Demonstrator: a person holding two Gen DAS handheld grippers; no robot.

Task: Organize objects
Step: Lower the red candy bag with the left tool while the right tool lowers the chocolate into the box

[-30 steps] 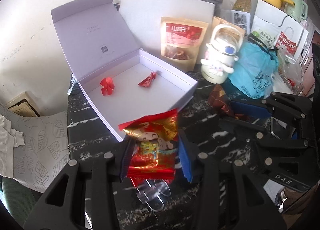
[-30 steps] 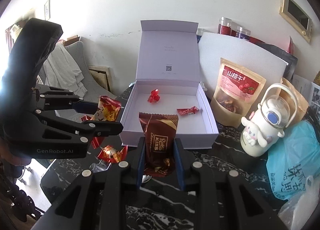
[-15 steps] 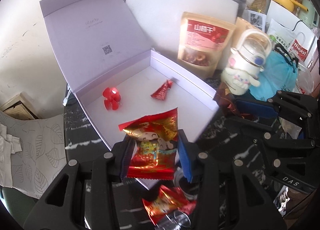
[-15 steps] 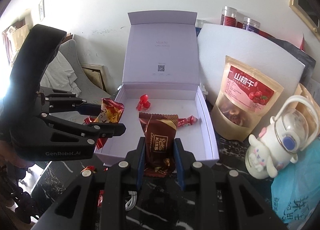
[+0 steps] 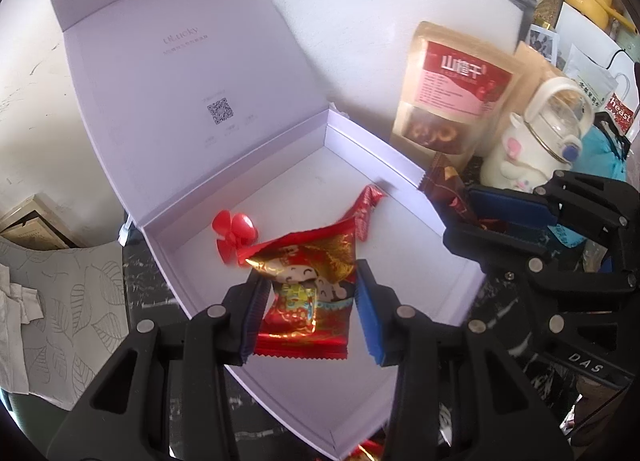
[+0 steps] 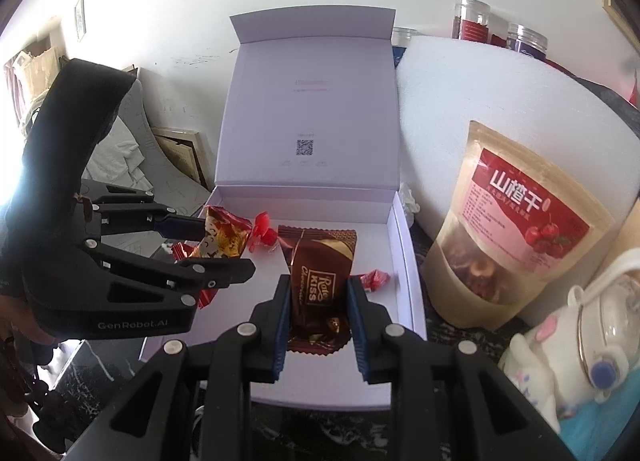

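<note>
Left gripper (image 5: 308, 309) clamps a red-gold snack packet (image 5: 306, 297); right gripper (image 6: 318, 325) clamps a brown chocolate packet (image 6: 318, 285). Both are held over the open white box (image 6: 404, 261), neither released yet. Already on the box floor: a small red candy (image 5: 366, 207) and a red flower-shaped piece (image 5: 232, 231). Looks partway done: both packets remain to drop, and another red wrapper (image 5: 366, 455) lies on the dark table, outside the box.

Left gripper (image 5: 308, 301) clamped on red-gold snack packet (image 5: 308, 293); right gripper (image 6: 318, 325) pinching brown chocolate packet (image 6: 316, 281). Both side by side, pointing forward.
</note>
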